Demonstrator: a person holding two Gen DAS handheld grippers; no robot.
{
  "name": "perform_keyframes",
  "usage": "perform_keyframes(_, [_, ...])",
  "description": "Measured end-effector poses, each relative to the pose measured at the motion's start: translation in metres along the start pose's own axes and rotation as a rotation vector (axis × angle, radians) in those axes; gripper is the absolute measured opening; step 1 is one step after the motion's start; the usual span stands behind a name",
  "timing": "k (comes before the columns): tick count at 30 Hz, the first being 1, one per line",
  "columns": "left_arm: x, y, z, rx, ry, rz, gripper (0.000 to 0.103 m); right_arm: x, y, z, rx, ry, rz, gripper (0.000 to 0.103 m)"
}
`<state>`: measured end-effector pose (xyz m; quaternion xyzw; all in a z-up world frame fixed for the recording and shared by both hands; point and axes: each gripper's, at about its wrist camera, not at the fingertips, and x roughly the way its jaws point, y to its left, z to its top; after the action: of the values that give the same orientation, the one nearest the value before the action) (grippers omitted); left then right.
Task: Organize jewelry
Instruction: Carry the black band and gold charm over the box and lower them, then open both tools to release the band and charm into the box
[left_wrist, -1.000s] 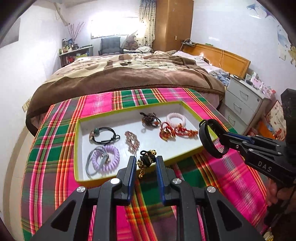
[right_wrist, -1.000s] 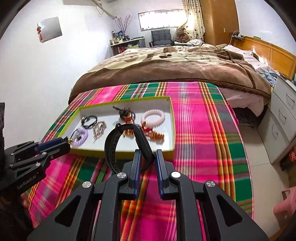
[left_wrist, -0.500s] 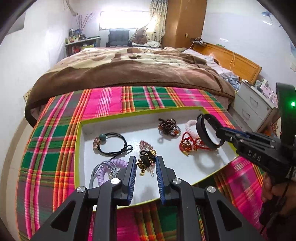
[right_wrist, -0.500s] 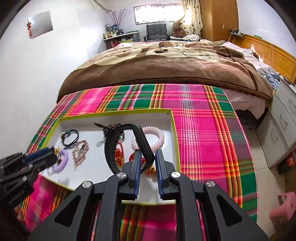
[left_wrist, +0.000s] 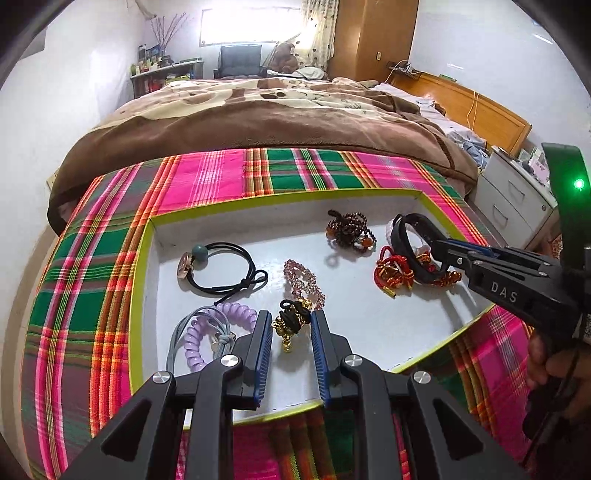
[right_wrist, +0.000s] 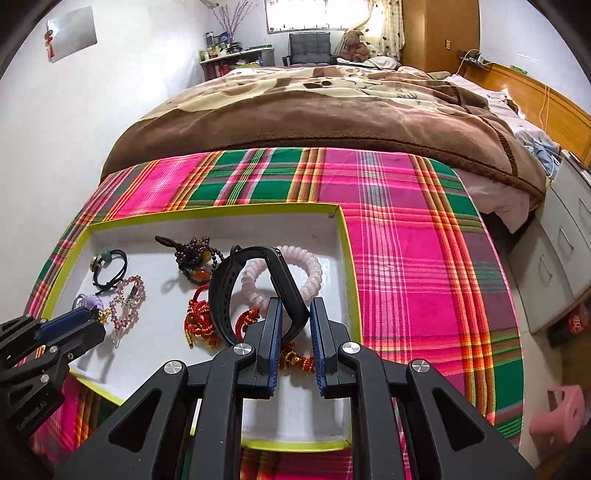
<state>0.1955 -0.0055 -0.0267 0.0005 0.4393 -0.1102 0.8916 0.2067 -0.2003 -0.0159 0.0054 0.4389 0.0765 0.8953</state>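
Over the white tray (left_wrist: 424, 206), the left tongs (left_wrist: 291, 326) pinch a black-and-gold hair tie (left_wrist: 290, 321) while the right tongs (right_wrist: 295, 325) clamp a black wristband (right_wrist: 225, 291).

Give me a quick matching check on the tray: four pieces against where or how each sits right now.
Things:
1. black wristband
2. black-and-gold hair tie
3. lilac coil hair tie
4. pink coil bracelet

Places:
A. lying in the tray's near left corner
B. held in the right gripper
C. lying in the tray's far right part
D. held in the left gripper

Pairs: 1-B, 2-D, 3-A, 4-C
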Motion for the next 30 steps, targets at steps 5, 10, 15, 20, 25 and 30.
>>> perform_keyframes(5, [0.002, -0.001, 0.0, -0.001, 0.006, -0.002, 0.022, 0.0, 0.002, 0.001, -0.007, -0.002, 0.003, 0.016])
perform_keyframes(10, [0.005, 0.0, -0.001, -0.007, 0.021, 0.006, 0.022, 0.001, 0.002, 0.003, -0.008, -0.006, 0.001, 0.016])
perform_keyframes(15, [0.004, 0.0, 0.0, -0.01, 0.018, 0.014, 0.022, 0.0, 0.003, 0.003, -0.008, -0.011, 0.005, 0.018])
perform_keyframes(20, [0.0, -0.002, 0.0, -0.009, 0.015, 0.024, 0.022, -0.005, 0.003, 0.002, -0.004, -0.024, 0.011, 0.024])
perform_keyframes(25, [-0.012, -0.009, -0.003, -0.009, -0.005, 0.043, 0.022, -0.016, 0.005, -0.001, -0.003, -0.051, 0.031, 0.039])
perform_keyframes(30, [-0.023, -0.018, -0.009, 0.0, -0.012, 0.091, 0.022, -0.033, 0.01, -0.009, -0.007, -0.082, 0.032, 0.039])
